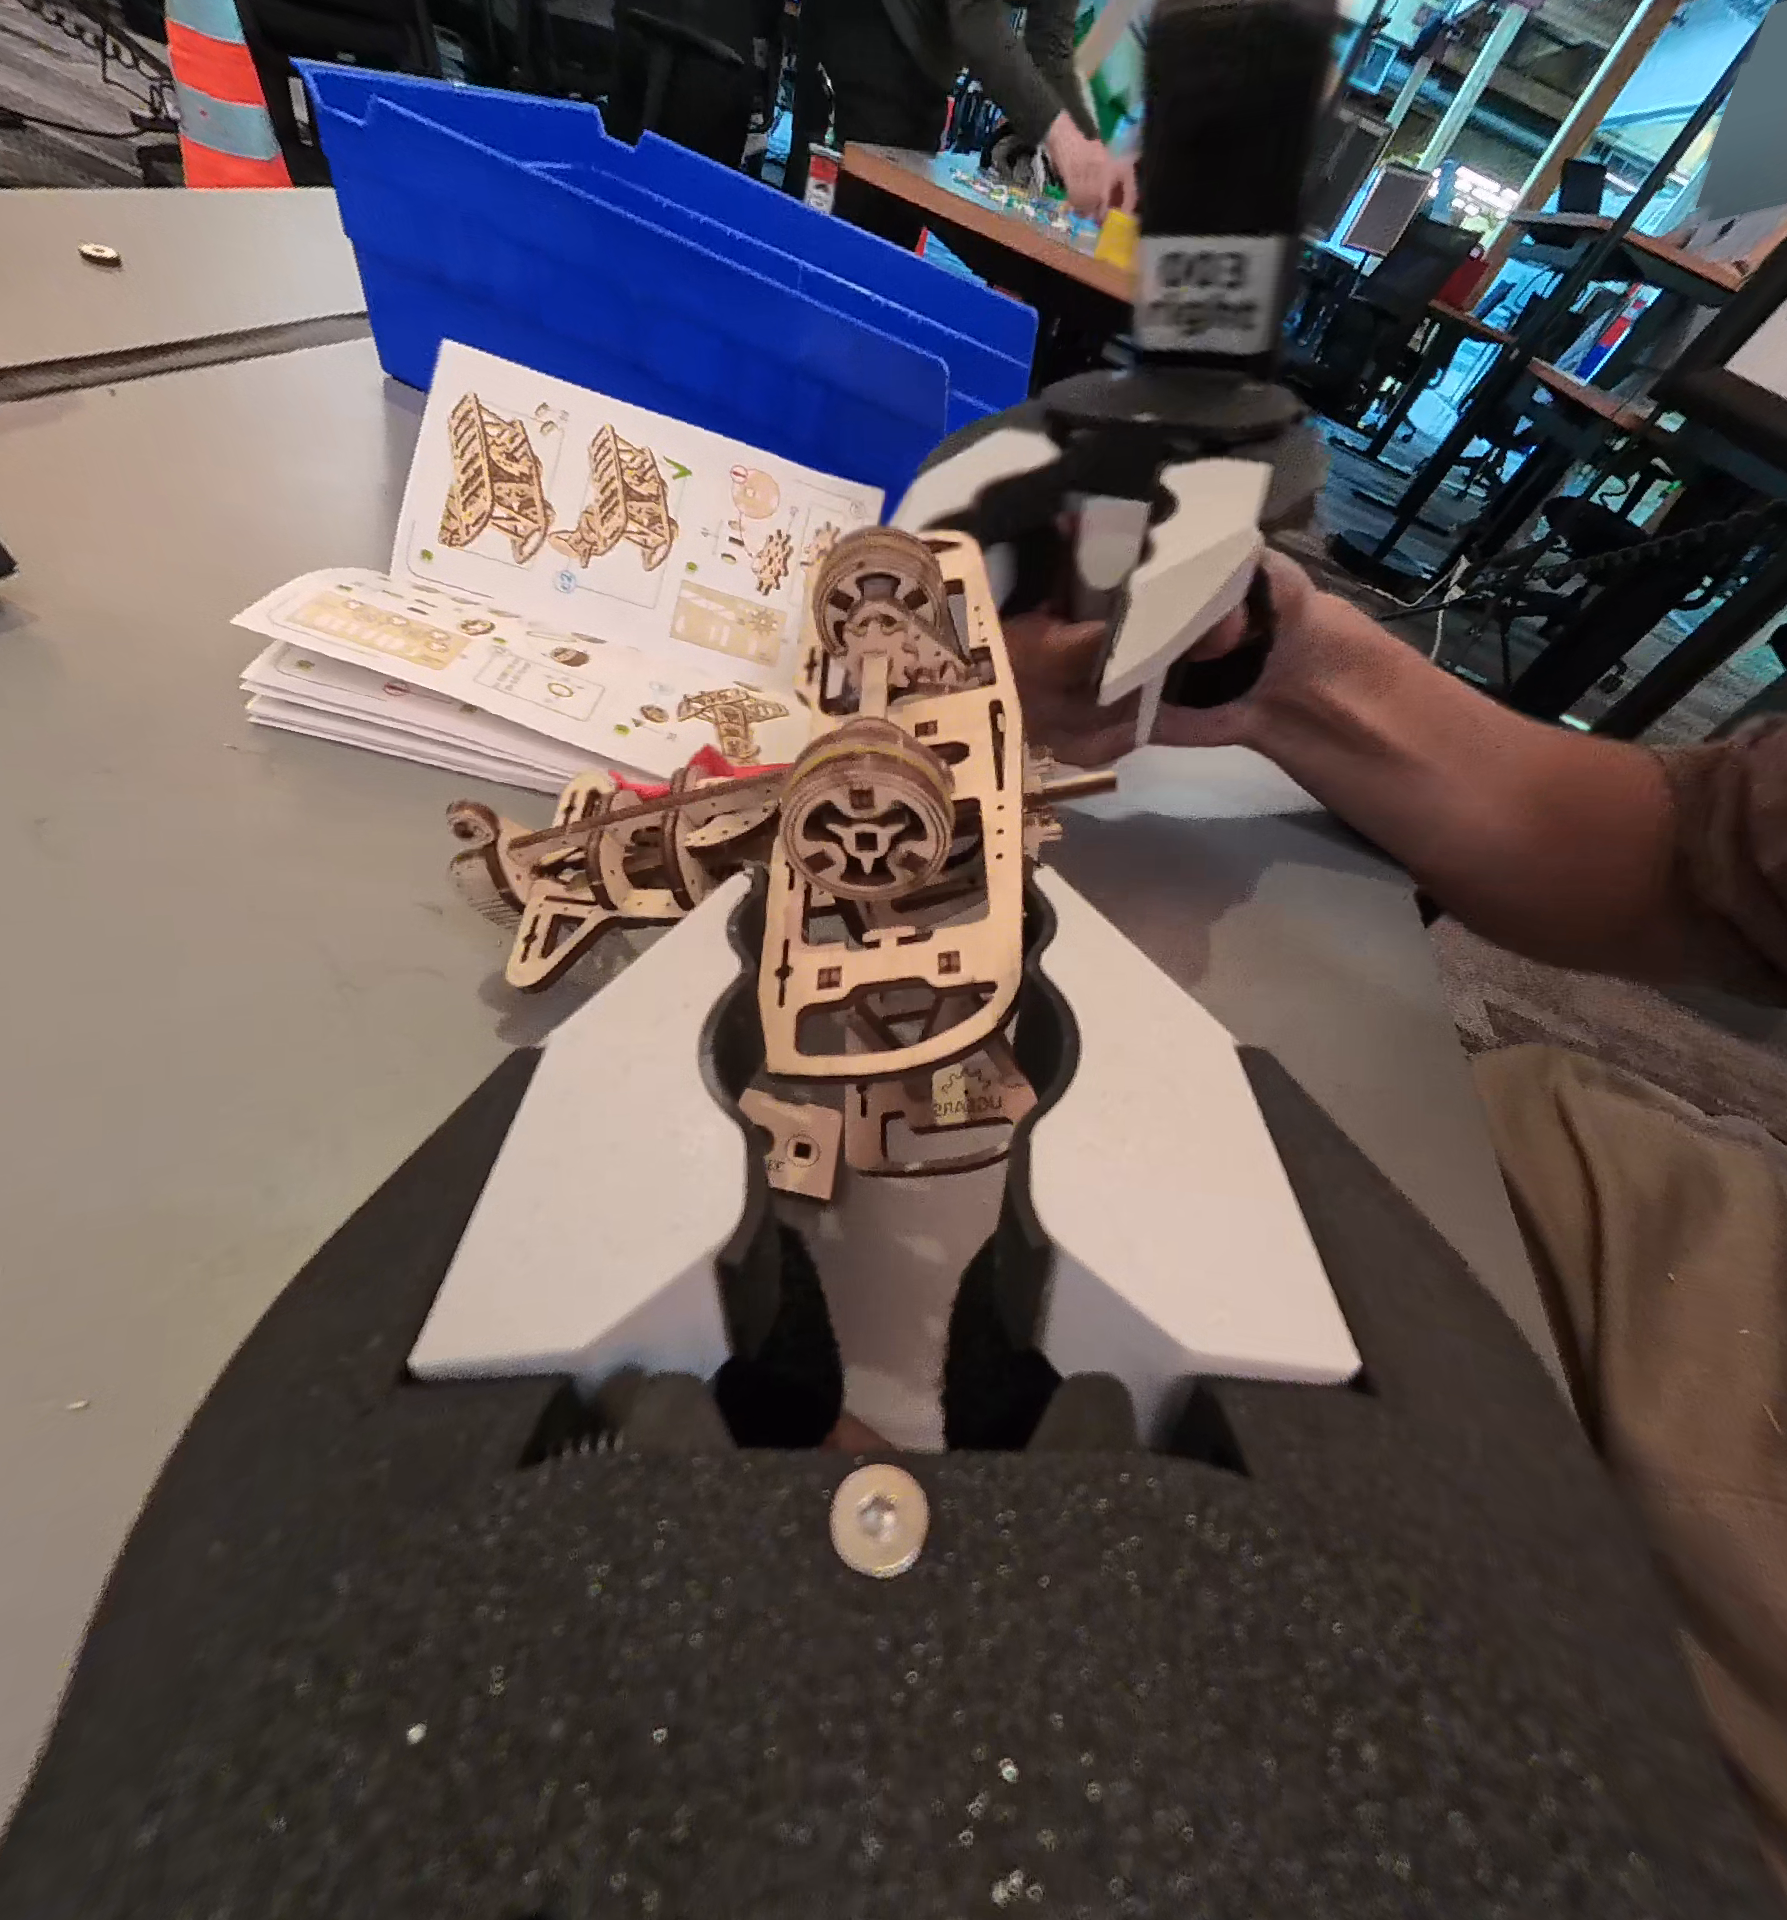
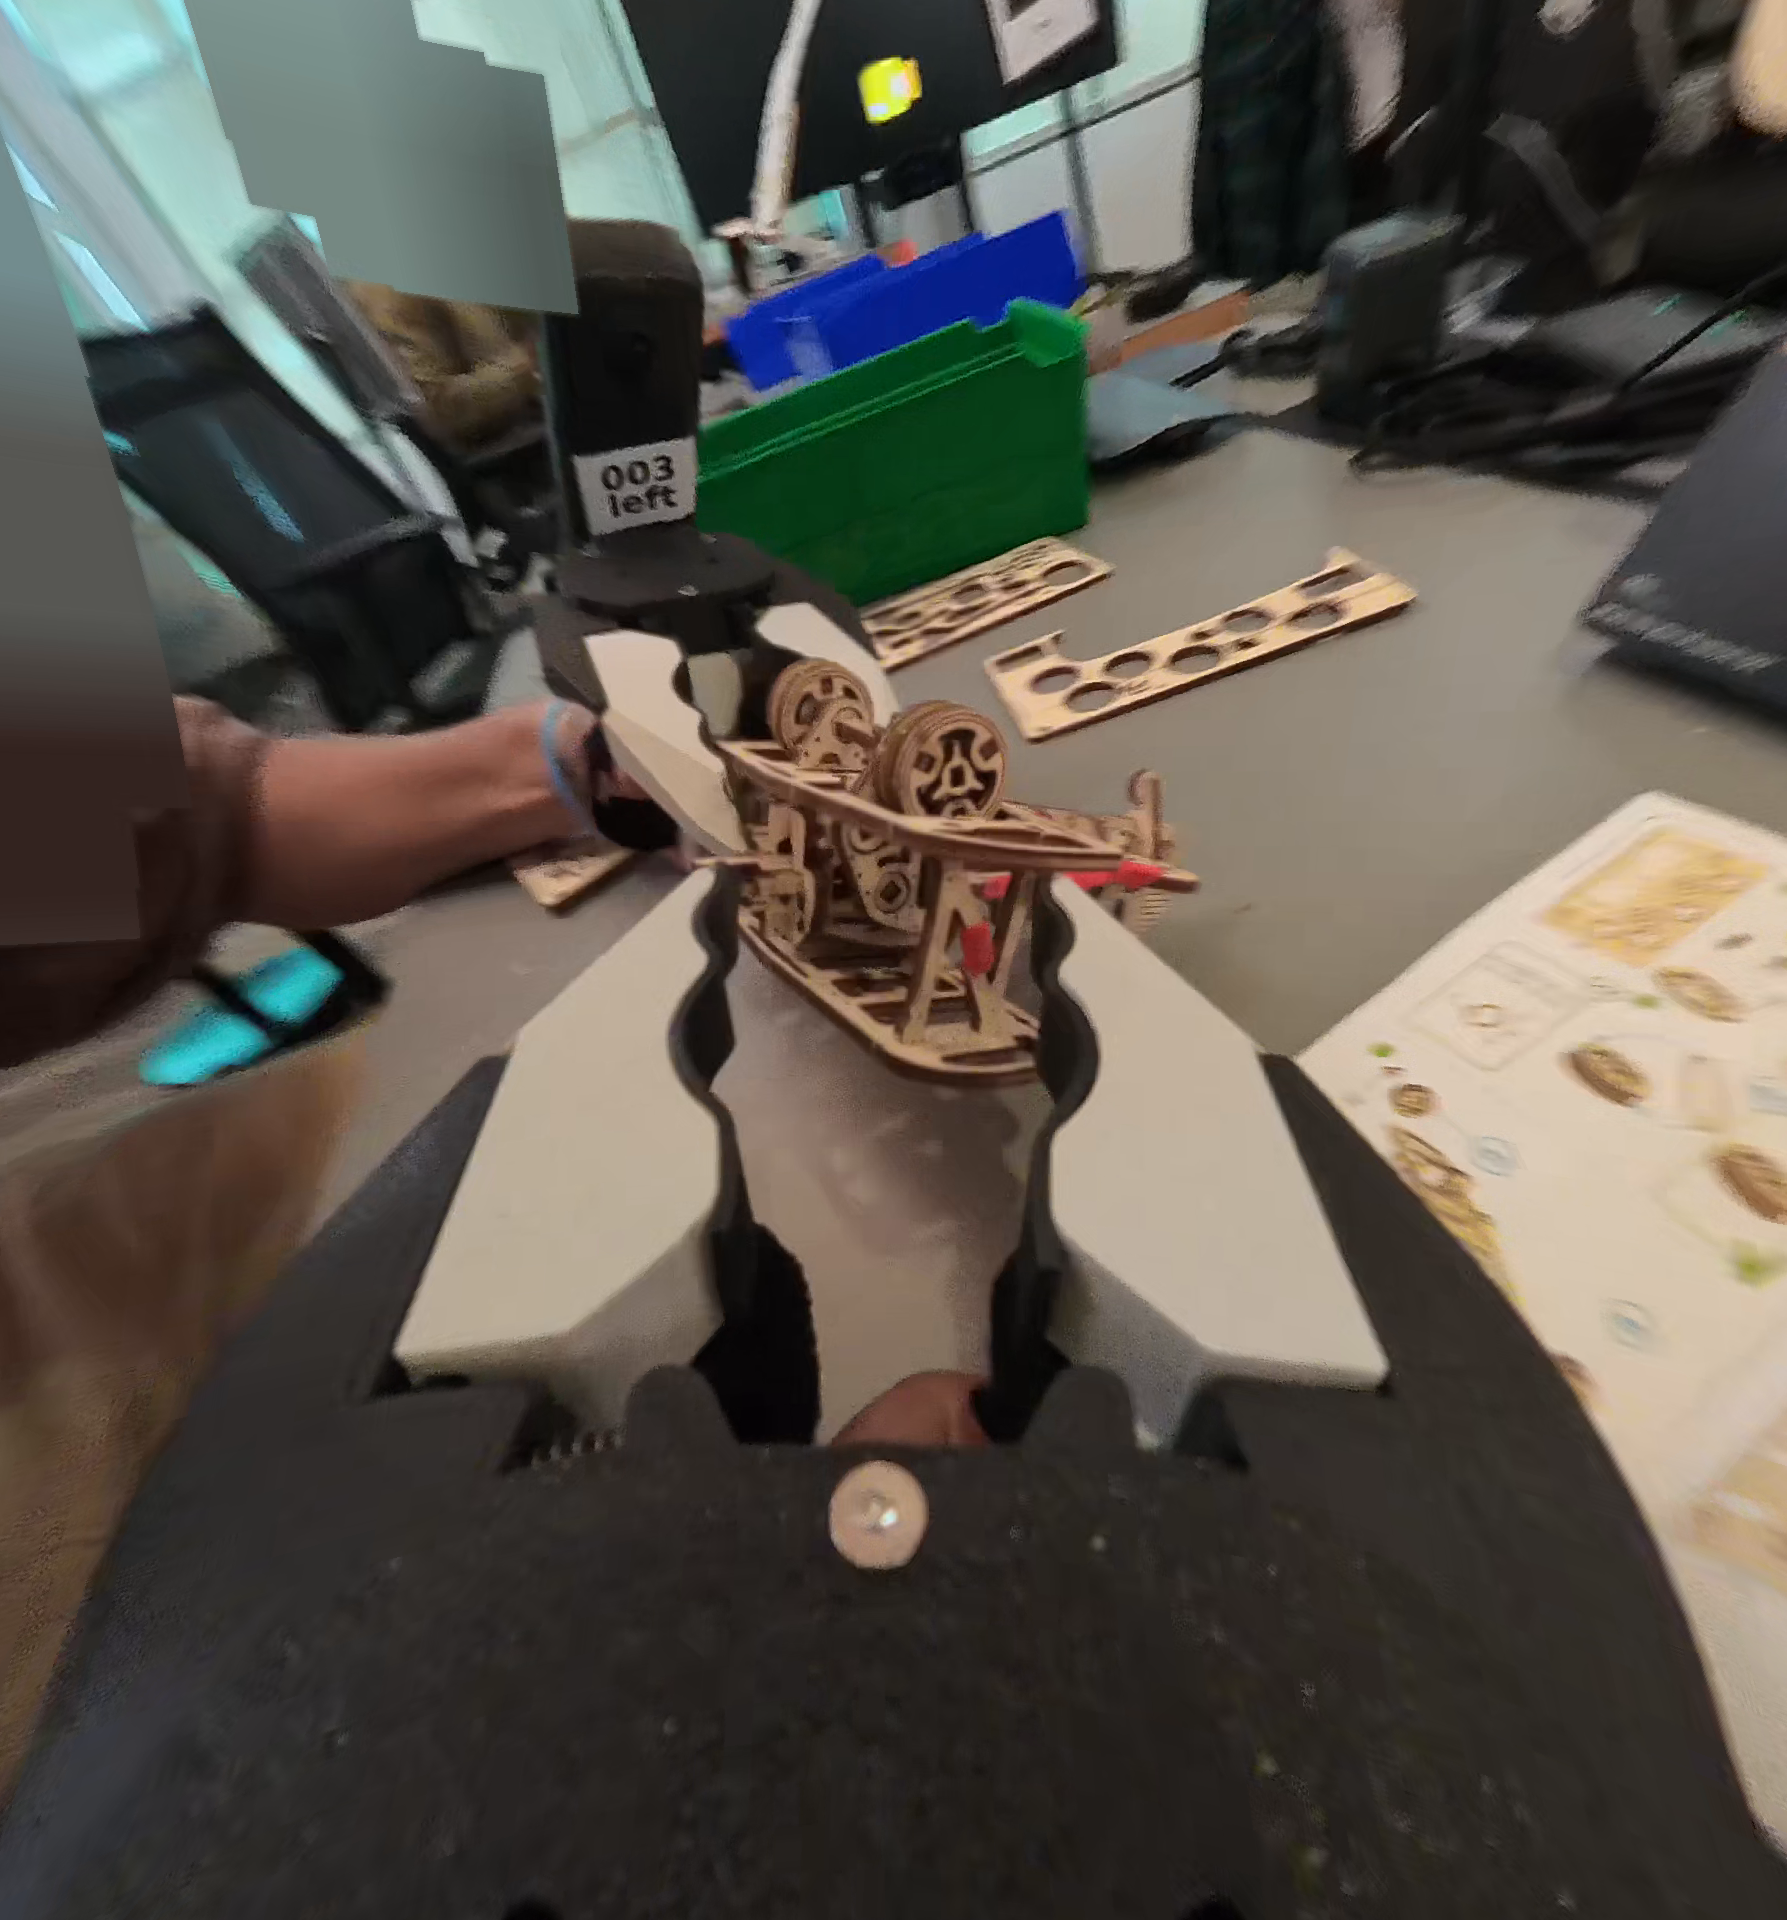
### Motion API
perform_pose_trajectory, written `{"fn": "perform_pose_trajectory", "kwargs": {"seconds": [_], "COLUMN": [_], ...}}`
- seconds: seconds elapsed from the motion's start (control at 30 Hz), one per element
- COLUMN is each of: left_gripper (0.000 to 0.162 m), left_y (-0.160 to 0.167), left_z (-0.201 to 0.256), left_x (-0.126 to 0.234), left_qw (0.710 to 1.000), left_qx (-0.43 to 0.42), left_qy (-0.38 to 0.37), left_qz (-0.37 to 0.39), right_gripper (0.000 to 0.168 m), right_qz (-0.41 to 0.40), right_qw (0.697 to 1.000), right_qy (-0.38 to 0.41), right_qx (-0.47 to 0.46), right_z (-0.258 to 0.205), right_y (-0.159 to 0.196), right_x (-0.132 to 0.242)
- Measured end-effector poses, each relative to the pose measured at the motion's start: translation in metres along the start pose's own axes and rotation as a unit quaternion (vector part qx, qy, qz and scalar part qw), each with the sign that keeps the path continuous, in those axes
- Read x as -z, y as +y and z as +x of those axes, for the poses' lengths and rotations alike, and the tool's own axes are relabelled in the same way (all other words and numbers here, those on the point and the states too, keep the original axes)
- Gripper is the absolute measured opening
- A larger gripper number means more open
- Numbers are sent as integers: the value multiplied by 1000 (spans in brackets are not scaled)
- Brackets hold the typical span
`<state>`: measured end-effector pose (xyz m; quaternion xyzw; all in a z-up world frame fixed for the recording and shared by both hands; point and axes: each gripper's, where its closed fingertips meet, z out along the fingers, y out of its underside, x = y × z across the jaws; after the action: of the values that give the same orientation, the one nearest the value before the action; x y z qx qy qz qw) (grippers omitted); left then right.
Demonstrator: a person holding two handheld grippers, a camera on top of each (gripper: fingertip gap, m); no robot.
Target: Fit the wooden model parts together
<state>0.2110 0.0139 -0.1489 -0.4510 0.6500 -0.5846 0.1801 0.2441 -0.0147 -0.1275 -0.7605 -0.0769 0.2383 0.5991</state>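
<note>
your left gripper (image 1: 884,997) clamps wheeled wooden chassis (image 1: 894,831) upturned, steadying it; your right gripper (image 2: 884,966) jaws apart beside it, gripping nothing.

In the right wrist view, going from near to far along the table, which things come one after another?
Wooden wheeled model between the right gripper fingers → flat wooden sheet with round holes → green plastic bin → blue plastic bin.

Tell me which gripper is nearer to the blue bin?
Left. The left gripper, shut on the wooden model, points toward the blue bin; the right gripper is off to its side, farther.
</note>
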Motion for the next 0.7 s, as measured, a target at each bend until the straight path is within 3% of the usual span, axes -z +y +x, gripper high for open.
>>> {"fn": "perform_pose_trajectory", "kwargs": {"seconds": [0.13,0.23,0.3,0.4,0.57,0.7], "left_gripper": [43,43,43,43,44,44], "left_y": [-2,-3,0,14,37,54], "left_z": [-4,-7,-10,-13,-11,12], "left_x": [0,-1,0,3,20,18], "left_qw": [1000,998,994,981,928,917], "left_qx": [7,-15,-44,-78,-97,-50], "left_qy": [-15,-55,-101,-177,-349,-381], "left_qz": [9,14,6,-31,-88,-103], "right_gripper": [39,26,17,20,21,19], "right_qz": [-15,-3,6,-35,-91,-110], "right_qw": [981,953,944,949,959,973], "right_qy": [143,259,294,295,261,198], "right_qx": [127,156,151,107,58,52], "right_z": [-10,-15,-18,-12,-18,-32], "right_y": [3,8,15,37,60,67], "right_x": [12,12,9,9,10,5]}}
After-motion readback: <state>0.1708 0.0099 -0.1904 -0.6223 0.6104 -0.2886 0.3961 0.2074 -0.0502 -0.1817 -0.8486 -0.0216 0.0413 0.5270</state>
